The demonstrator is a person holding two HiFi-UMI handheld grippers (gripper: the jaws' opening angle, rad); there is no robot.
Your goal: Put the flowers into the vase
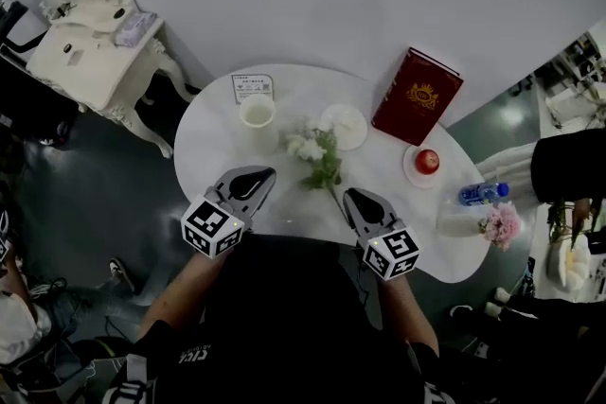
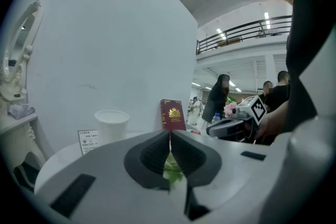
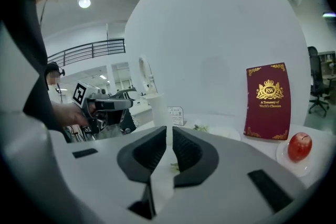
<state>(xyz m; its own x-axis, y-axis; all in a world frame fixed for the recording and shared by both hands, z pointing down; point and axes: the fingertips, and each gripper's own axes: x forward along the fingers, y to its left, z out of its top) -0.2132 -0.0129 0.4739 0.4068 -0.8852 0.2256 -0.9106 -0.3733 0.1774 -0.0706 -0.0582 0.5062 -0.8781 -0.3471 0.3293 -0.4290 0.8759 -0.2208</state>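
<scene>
A bunch of white flowers with green leaves (image 1: 317, 151) lies on the round white table (image 1: 218, 147), stems toward me. The vase, a plain white cup (image 1: 257, 111), stands upright just behind and left of the bunch; it also shows in the left gripper view (image 2: 111, 124) and the right gripper view (image 3: 157, 107). My left gripper (image 1: 263, 173) hovers at the near table edge, left of the stems, shut and empty (image 2: 169, 134). On the other side of the stems my right gripper (image 1: 352, 196) is also shut with nothing held (image 3: 169, 131). Green leaves (image 2: 170, 170) peek below the left jaws.
A red book (image 1: 417, 96) stands at the back right, with a white plate (image 1: 346, 123) beside it. An apple (image 1: 427, 161) on a saucer, a water bottle (image 1: 483, 194) and pink flowers (image 1: 502, 224) sit at the right. A sign card (image 1: 252, 88) stands behind the cup. A white dresser (image 1: 90, 43) is far left.
</scene>
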